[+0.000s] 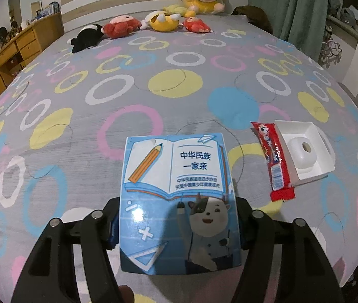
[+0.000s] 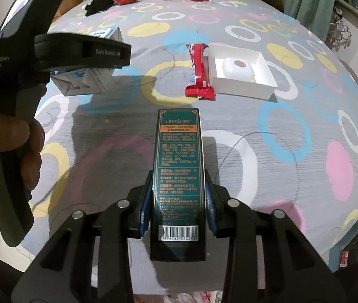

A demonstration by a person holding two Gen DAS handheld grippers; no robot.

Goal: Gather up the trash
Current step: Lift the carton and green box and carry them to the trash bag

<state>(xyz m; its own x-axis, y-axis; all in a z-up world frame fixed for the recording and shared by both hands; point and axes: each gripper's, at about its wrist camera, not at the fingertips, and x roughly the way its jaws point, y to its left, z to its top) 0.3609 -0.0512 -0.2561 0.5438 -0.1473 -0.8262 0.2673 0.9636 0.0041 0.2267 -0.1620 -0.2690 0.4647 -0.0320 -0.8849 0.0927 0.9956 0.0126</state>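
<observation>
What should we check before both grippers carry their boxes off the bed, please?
1. Left gripper shut on blue box: ok.
2. Right gripper shut on green box: ok.
3. Boxes clear of each other: ok.
4. Red wrapper collected: not ok, on the bed.
5. White tray collected: not ok, beside the wrapper.
6. Trash bag ready: cannot tell.

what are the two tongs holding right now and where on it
The left tongs grip the blue carton by its two side faces near its near end. The right tongs clamp the dark green box across its long sides, near the barcode end.
</observation>
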